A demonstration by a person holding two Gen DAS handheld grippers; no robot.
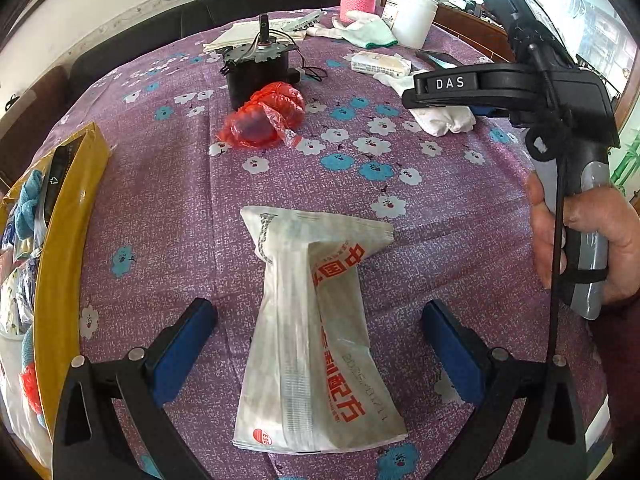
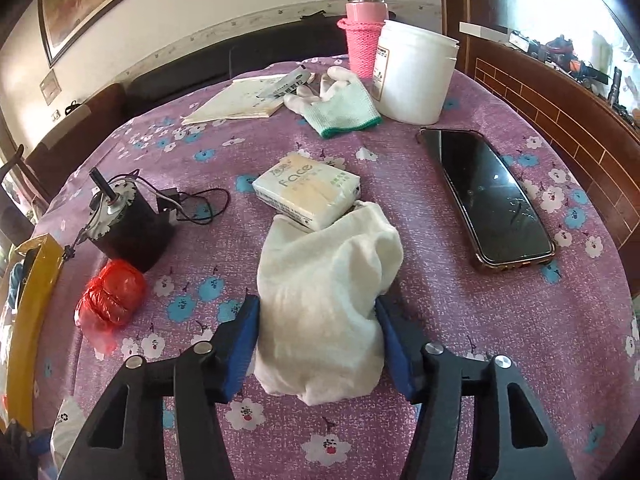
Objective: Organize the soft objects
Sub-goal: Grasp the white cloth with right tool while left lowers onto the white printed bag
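Right wrist view: the right tool (image 2: 318, 336) points down at a desk (image 2: 500, 320) covered in a purple flowered cloth. Its two blue pads (image 2: 244, 344) press against both sides of a bunched white cloth (image 2: 324, 300), gripping it where it lies on the desk. The far end of the cloth overlaps a pack of face tissues (image 2: 308, 190), hiding one corner. A dark phone (image 2: 486, 196) lies to the right, well apart. A red plastic bag (image 2: 112, 300) sits left, just beside a black motor (image 2: 128, 224) with loose wires. Farther back lie a pale green glove (image 2: 340, 106), a white tub (image 2: 412, 72) and a pink flask (image 2: 364, 40).

Left wrist view: the left tool (image 1: 320, 344) hangs with its pads wide apart, touching nothing. Between them, on the desk, lies a flat white packet (image 1: 316, 320) with red printing (its near edge is partly cut off by the frame). At the left edge a yellow box (image 1: 68, 240) holds soft items, too distorted to identify. At the right, a hand (image 1: 588, 240) grips the other tool's handle, which hides most of the white cloth.
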